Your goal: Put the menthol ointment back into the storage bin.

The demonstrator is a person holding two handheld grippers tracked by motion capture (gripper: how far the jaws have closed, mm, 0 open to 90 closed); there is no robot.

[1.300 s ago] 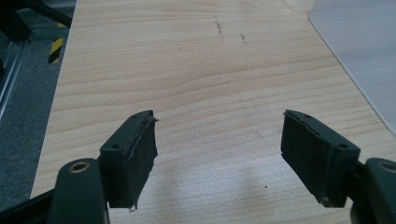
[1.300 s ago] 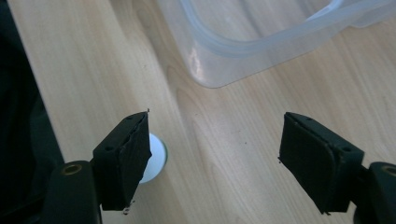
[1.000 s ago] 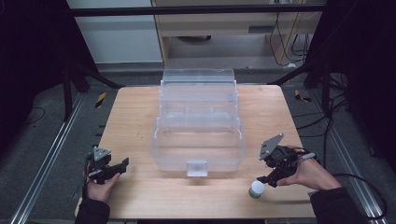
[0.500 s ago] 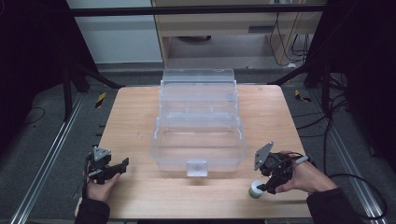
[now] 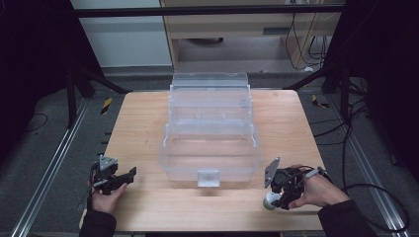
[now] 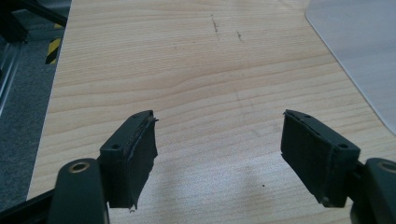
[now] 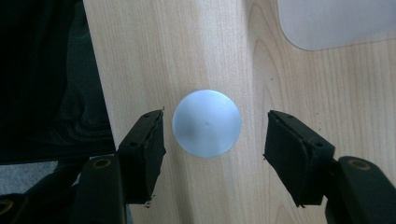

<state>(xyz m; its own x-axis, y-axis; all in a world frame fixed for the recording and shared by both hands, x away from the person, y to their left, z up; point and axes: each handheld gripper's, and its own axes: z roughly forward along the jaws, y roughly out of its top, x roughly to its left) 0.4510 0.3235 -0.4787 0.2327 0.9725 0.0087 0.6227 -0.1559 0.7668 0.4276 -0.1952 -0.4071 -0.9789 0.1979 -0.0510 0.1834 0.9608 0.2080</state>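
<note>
My left gripper [image 5: 114,178] rests left of the clear box [image 5: 209,129], jaws apart on nothing. Right of the box's front corner, my right gripper [image 7: 212,140] brackets the white round cap [image 7: 207,122], jaws apart; I judge closing comes next.

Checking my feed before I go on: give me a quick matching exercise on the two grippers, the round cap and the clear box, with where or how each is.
1. left gripper
2. right gripper
3. round cap
4. clear box

a. mid-table, lid up
b. open over bare wood
c. near front right edge
d. open, jaws either side of the cap

Pairs: 1-b, 2-d, 3-c, 4-a
</note>
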